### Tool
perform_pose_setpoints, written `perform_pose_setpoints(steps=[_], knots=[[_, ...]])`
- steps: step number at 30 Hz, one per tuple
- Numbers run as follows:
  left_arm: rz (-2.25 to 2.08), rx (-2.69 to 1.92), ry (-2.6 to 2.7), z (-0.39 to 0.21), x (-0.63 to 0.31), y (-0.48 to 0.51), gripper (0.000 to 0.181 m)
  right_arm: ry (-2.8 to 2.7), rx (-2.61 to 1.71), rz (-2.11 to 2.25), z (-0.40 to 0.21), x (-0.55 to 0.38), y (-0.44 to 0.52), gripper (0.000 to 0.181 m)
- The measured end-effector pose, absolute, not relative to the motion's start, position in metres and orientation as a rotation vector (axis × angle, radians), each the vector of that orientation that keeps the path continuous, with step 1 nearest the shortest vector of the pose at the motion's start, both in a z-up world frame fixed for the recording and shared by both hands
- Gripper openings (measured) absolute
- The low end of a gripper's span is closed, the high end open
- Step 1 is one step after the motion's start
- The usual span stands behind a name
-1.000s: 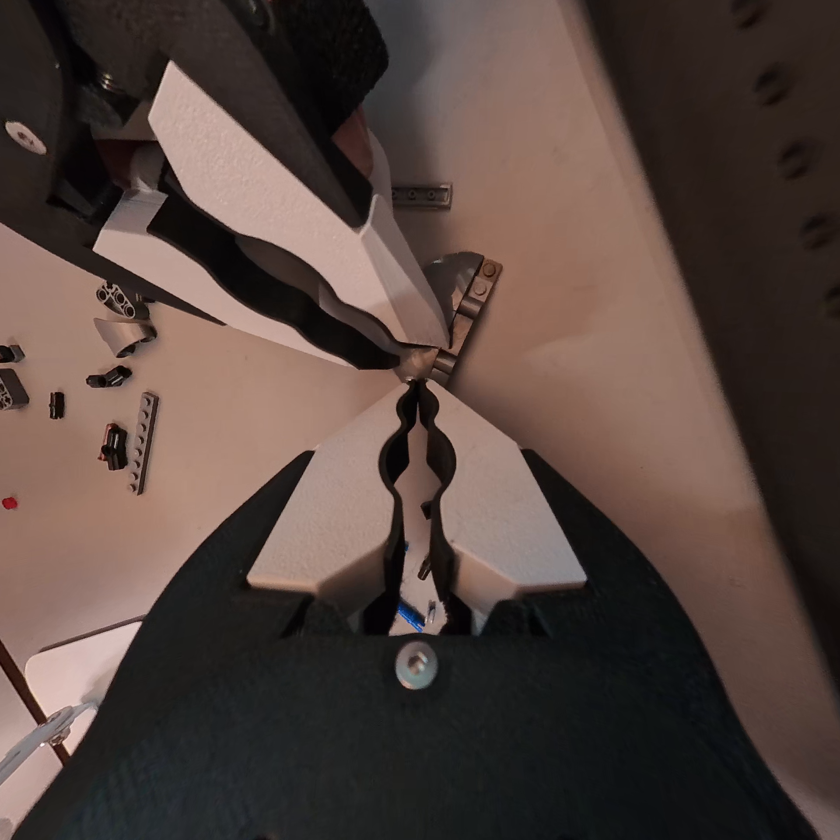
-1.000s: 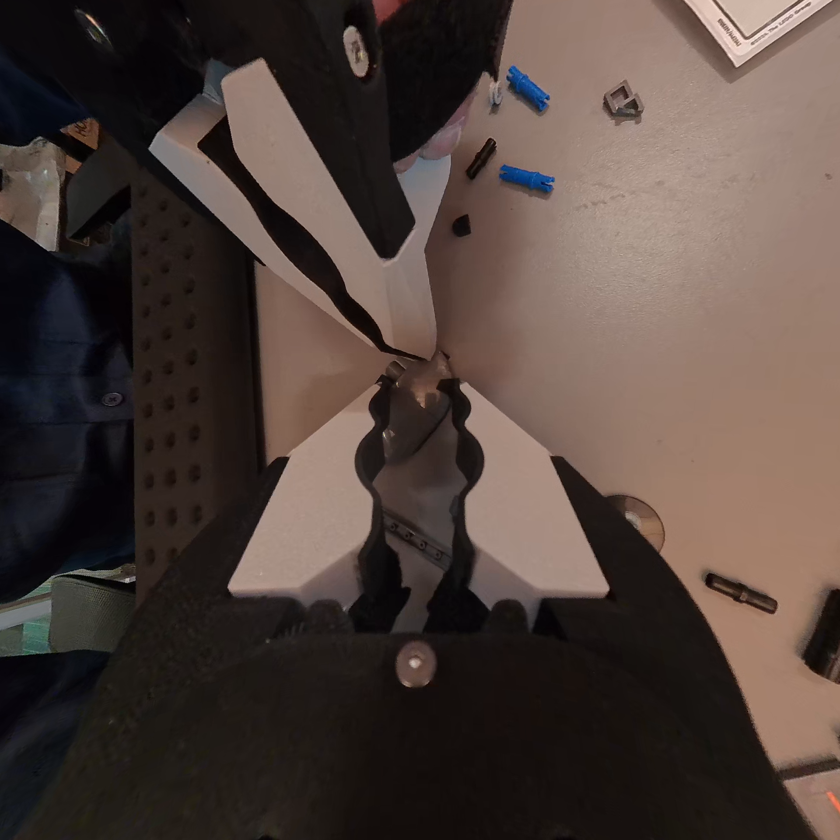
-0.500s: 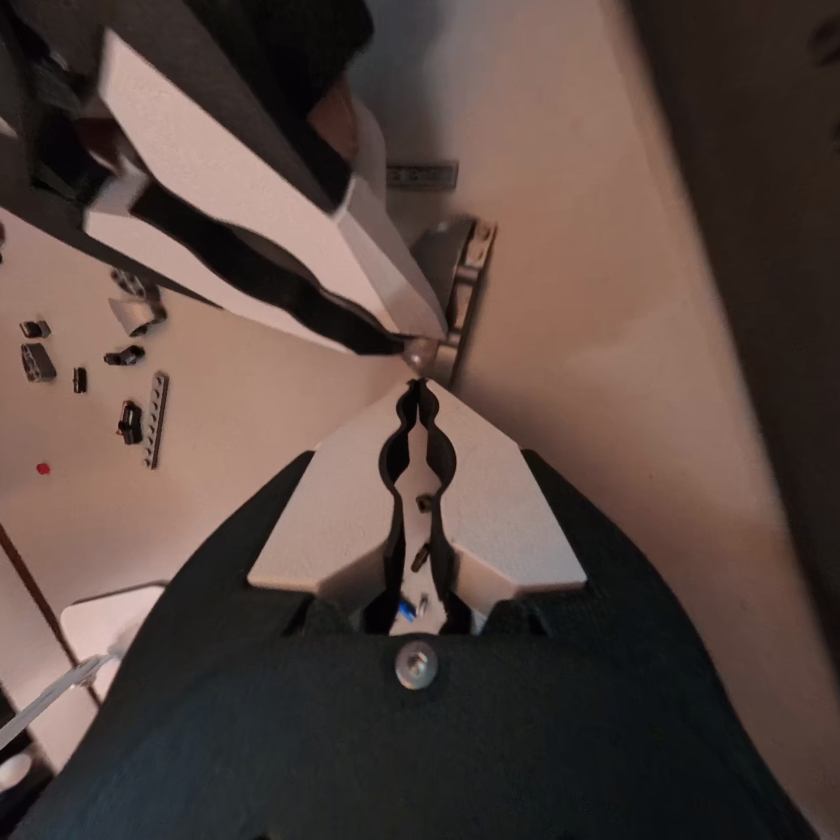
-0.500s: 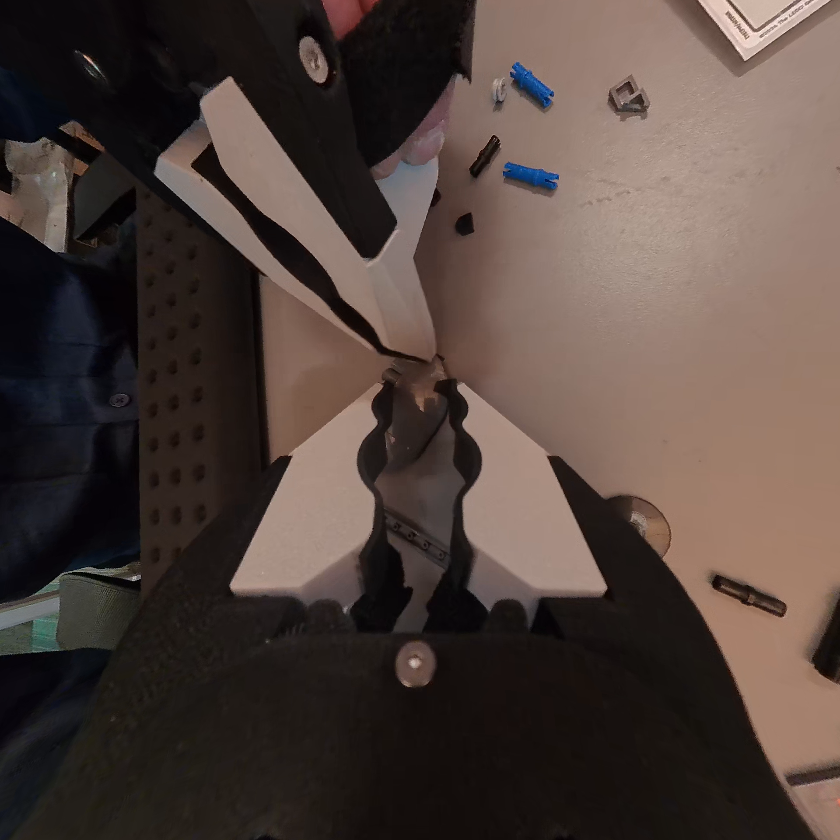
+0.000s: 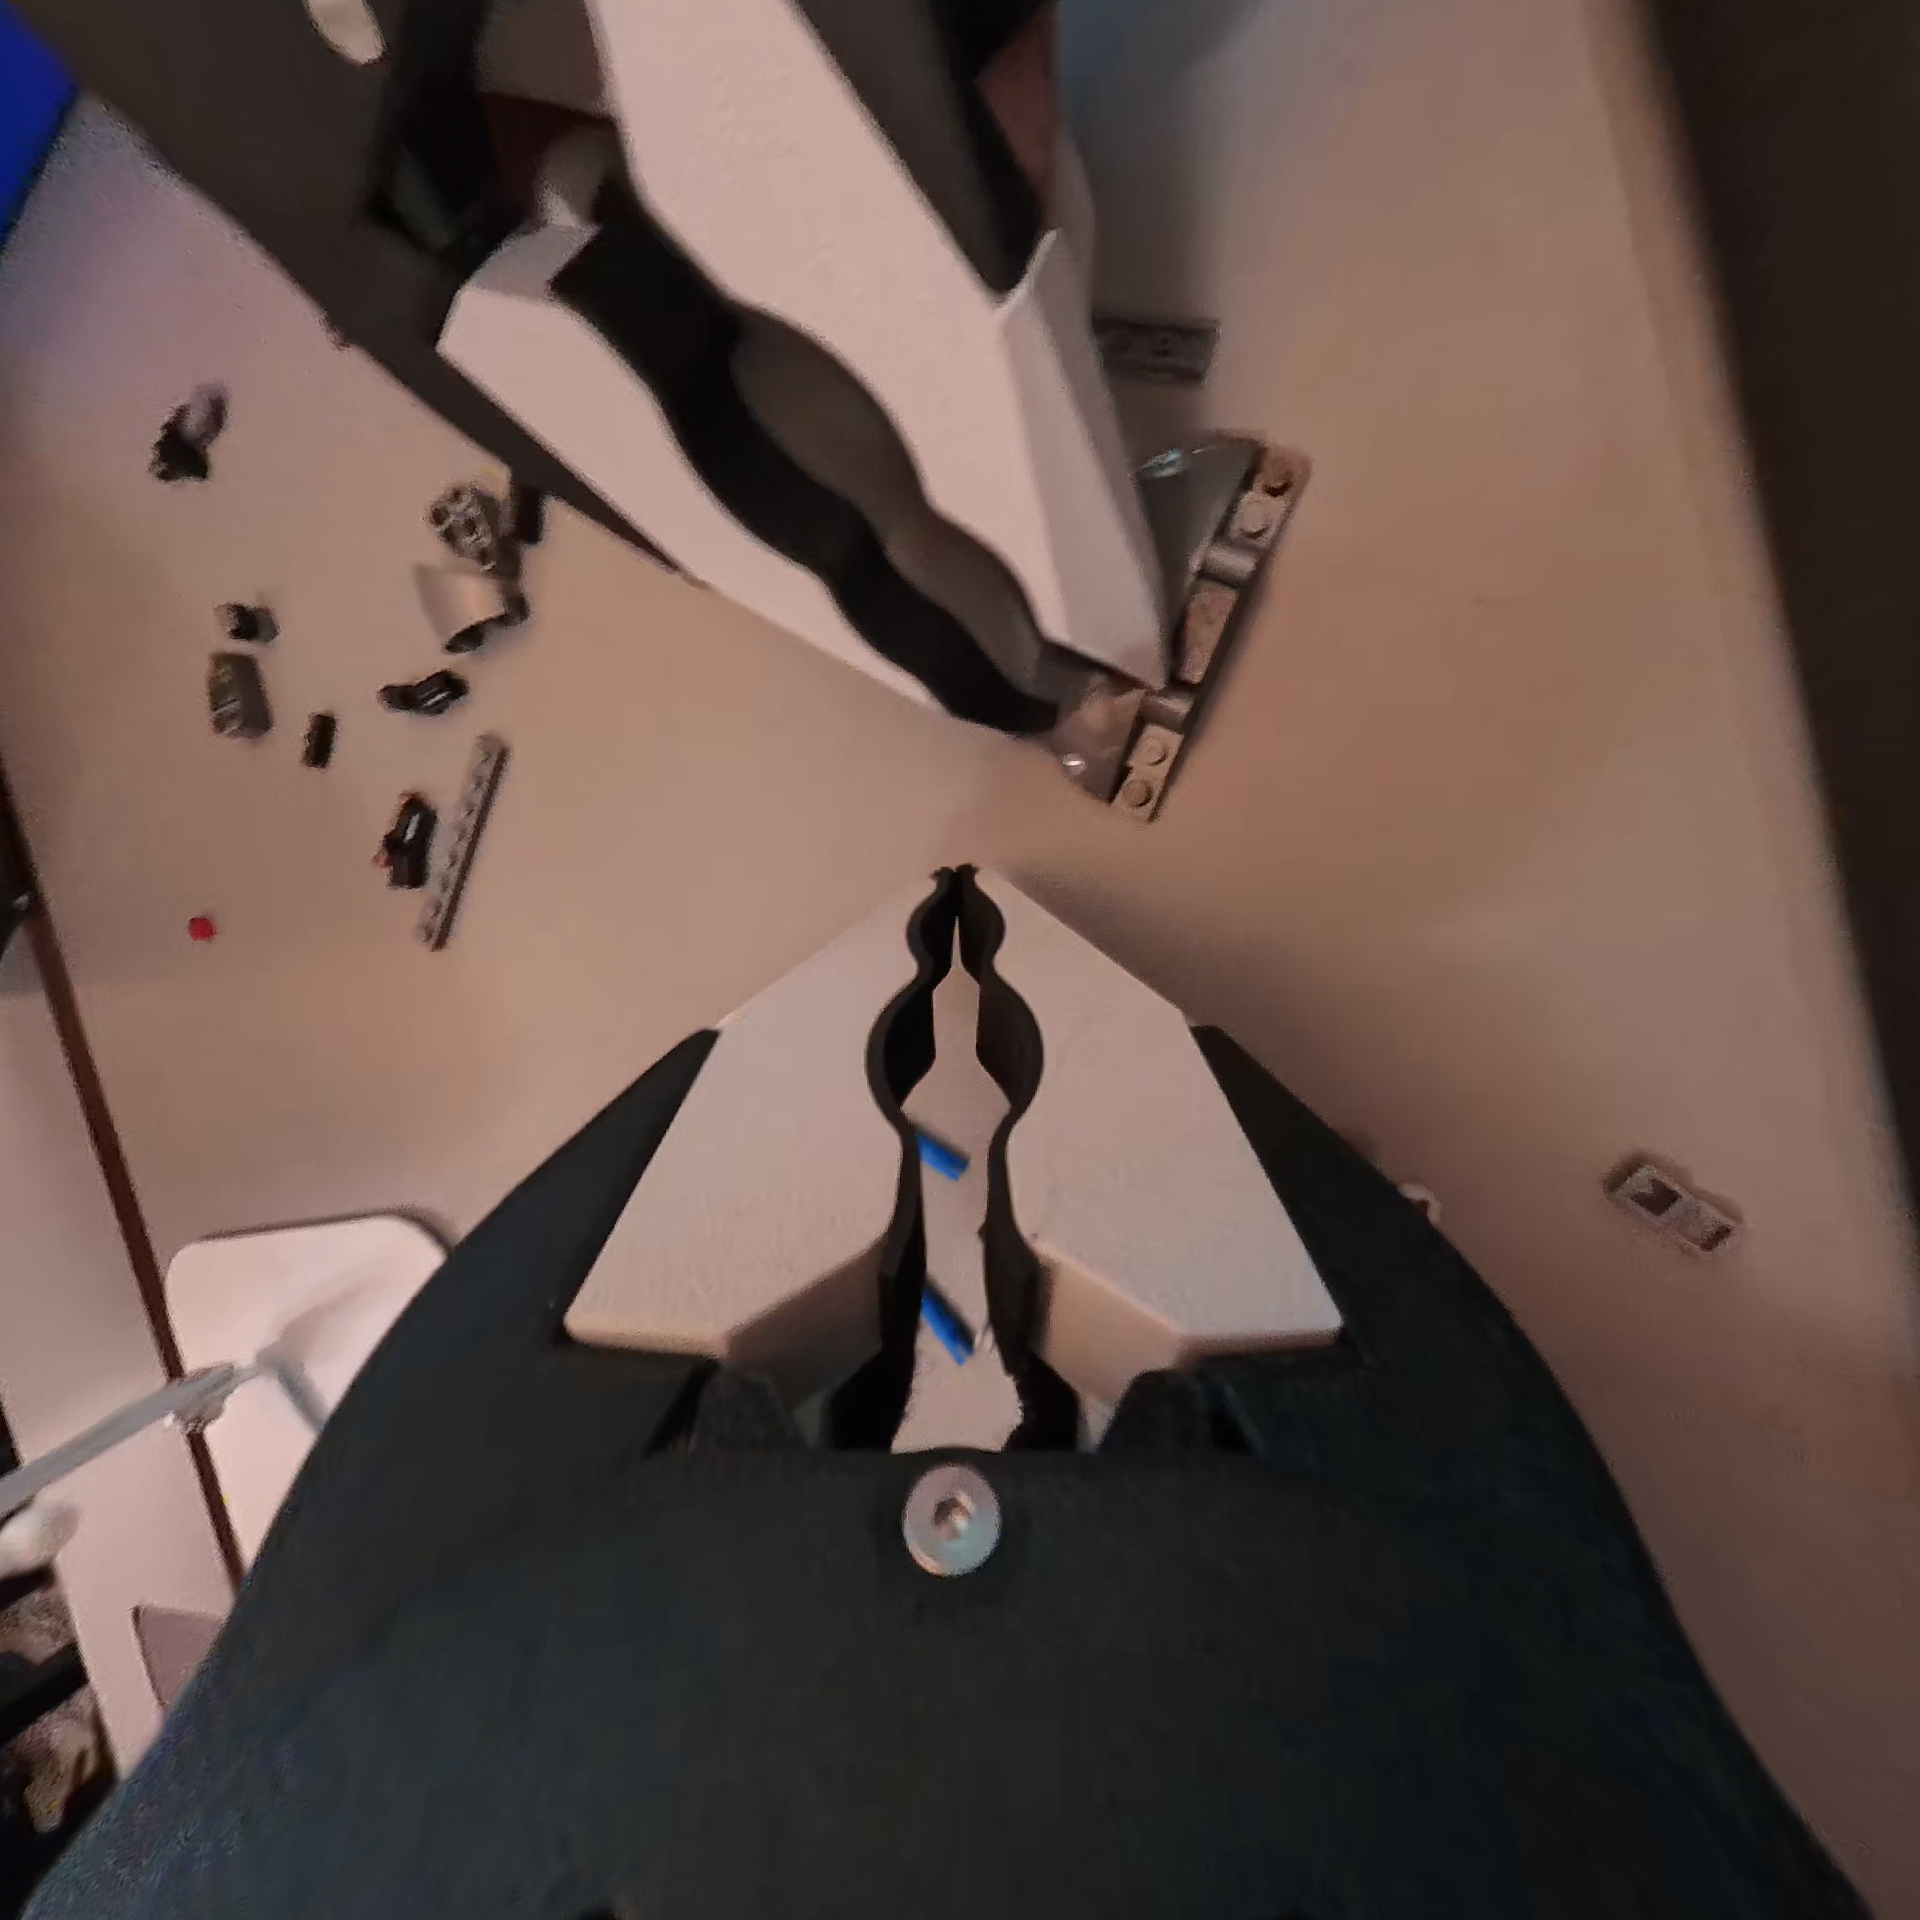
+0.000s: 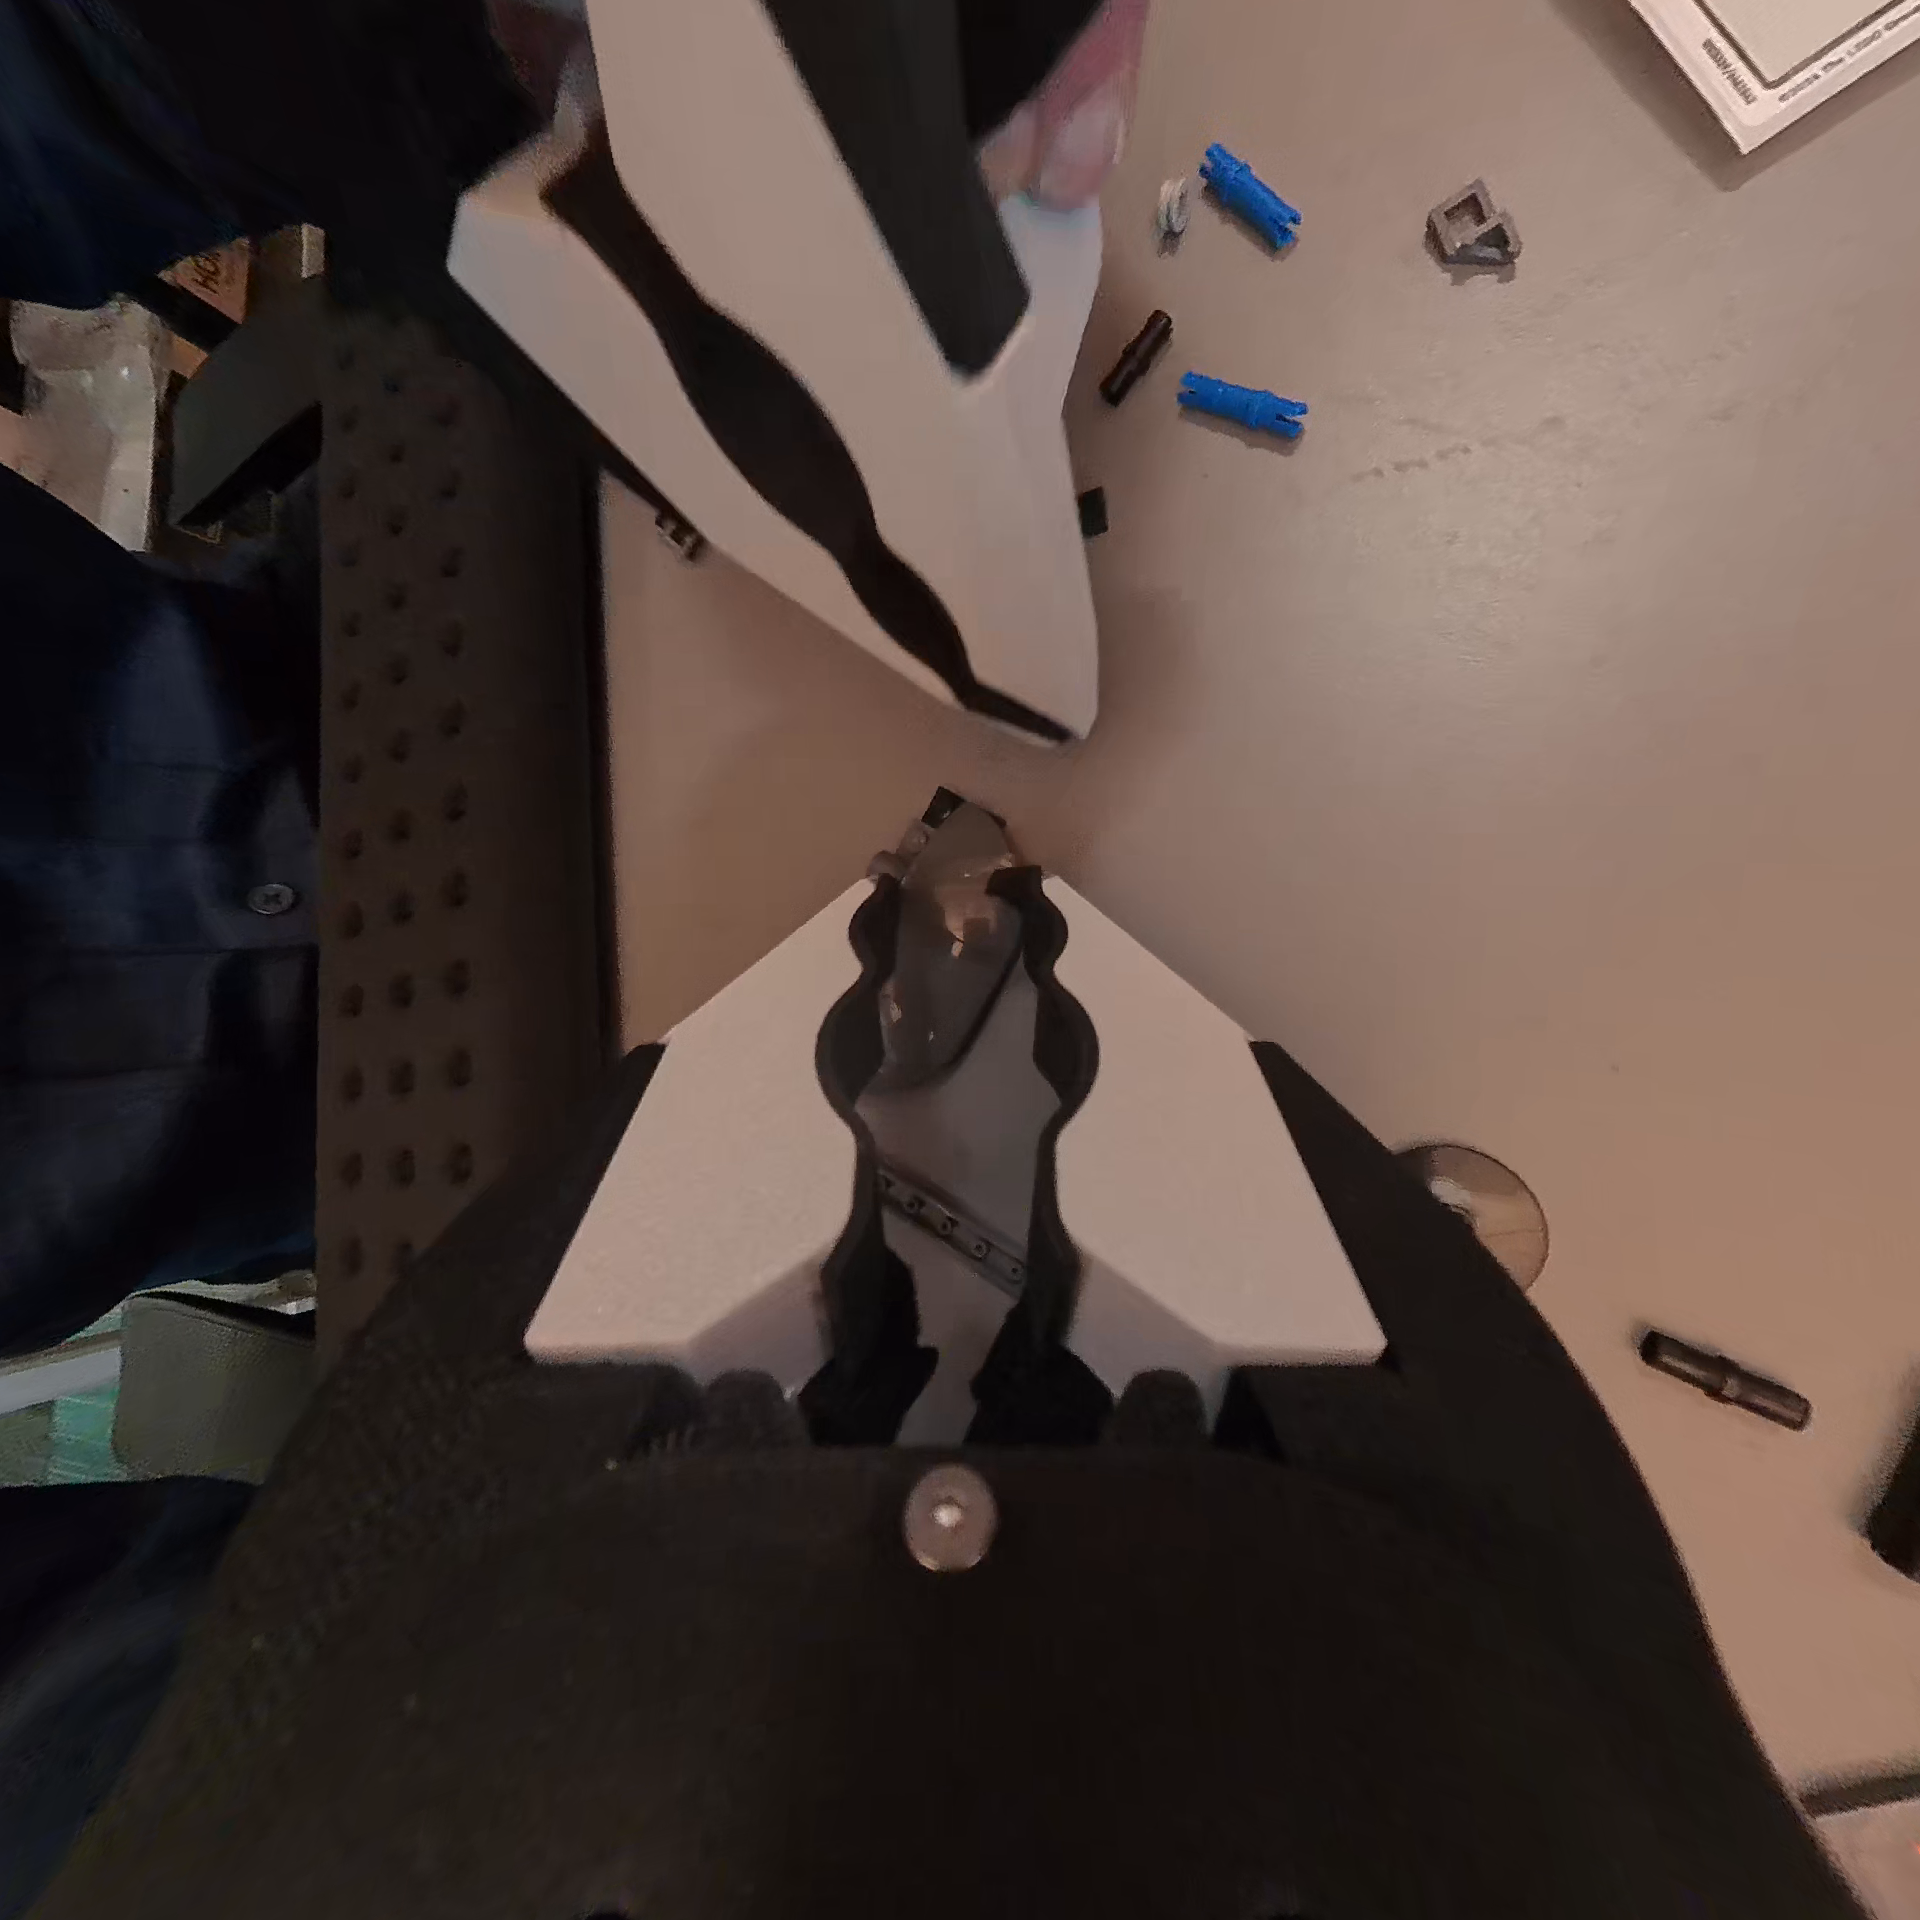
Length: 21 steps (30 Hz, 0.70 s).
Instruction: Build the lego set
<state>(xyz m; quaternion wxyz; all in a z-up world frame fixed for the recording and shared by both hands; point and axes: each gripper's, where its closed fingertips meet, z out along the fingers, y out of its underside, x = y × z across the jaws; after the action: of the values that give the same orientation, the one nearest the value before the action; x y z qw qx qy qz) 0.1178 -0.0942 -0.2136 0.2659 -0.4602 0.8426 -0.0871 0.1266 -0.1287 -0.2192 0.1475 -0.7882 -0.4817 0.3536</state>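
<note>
One grey studded lego assembly (image 6: 951, 904) with a curved panel sits pinched between the tips of the right gripper (image 6: 961, 883), held above the pale matte tabletop (image 6: 1455, 727). The left gripper (image 5: 956, 881) hangs just apart from it, tips pressed together on nothing. Two blue pins (image 6: 1242, 403) and a black pin (image 6: 1136, 355) lie well beyond. A dark perforated strip (image 6: 400, 831) borders the table's edge; bare surface opens toward a white booklet corner (image 6: 1808, 62).
</note>
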Motion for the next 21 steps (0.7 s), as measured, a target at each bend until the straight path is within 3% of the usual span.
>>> perform_pose_setpoints(steps=[15,21], knots=[[-0.331,-1.346,2.176,-0.193,0.07,-0.094,0.0,-1.34,-2.288,0.777,-0.211,0.137,-0.133,0.037],[-0.468,-1.409,2.358,-0.204,0.042,-0.14,0.016,-1.293,-2.304,0.705,-0.216,0.138,-0.149,0.041]])
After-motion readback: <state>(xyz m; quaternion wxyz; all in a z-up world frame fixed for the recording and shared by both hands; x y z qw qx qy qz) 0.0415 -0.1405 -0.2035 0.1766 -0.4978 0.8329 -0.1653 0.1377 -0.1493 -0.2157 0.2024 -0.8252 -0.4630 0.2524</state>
